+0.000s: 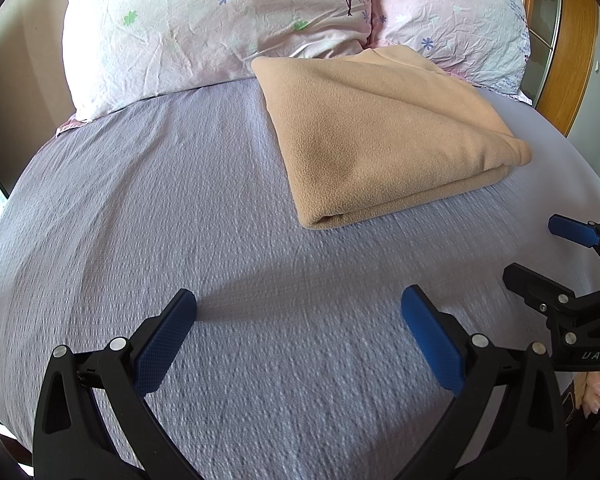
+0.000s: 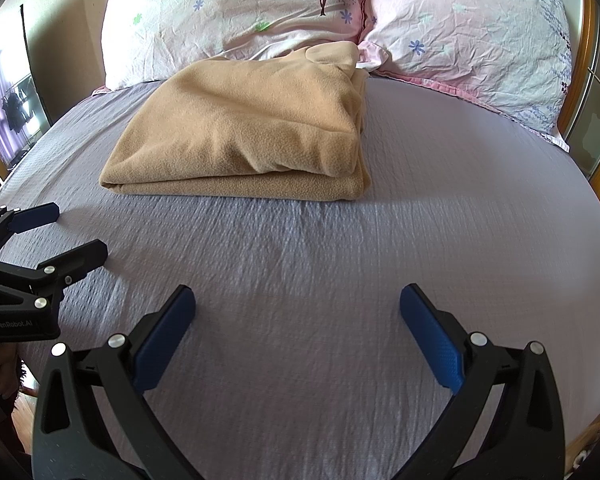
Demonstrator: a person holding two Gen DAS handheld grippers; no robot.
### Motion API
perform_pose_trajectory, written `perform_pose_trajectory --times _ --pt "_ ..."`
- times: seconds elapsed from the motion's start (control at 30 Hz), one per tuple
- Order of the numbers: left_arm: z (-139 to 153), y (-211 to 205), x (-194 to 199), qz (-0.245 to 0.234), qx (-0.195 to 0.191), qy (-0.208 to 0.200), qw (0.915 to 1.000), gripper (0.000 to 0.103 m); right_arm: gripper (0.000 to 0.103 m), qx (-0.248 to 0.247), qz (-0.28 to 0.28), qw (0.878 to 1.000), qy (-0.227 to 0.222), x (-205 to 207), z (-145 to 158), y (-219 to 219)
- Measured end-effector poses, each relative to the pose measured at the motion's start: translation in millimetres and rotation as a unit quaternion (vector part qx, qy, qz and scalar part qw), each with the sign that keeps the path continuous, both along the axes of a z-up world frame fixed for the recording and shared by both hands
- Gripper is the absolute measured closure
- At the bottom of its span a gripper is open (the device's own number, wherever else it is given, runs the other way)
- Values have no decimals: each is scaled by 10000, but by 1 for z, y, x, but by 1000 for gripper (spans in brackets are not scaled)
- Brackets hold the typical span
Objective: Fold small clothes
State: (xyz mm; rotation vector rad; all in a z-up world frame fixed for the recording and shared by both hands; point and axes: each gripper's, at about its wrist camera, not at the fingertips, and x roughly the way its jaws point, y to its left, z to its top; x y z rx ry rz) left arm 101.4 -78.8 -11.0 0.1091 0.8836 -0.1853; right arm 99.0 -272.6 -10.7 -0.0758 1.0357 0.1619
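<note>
A tan fleece garment lies folded into a thick rectangle on the lilac bedsheet, just in front of the pillows. It also shows in the right wrist view. My left gripper is open and empty, hovering over bare sheet nearer than the garment. My right gripper is open and empty too, over bare sheet in front of the garment. The right gripper shows at the right edge of the left wrist view. The left gripper shows at the left edge of the right wrist view.
Two pink floral pillows lie side by side at the head of the bed. A wooden headboard frame stands at the far right. A wall runs along the left side of the bed.
</note>
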Motion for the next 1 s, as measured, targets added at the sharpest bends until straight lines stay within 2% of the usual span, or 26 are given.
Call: perform_pose_trajectory --times 1.0 --pt "0 2 0 36 2 47 10000 1 2 -4 -21 10000 0 0 0 1"
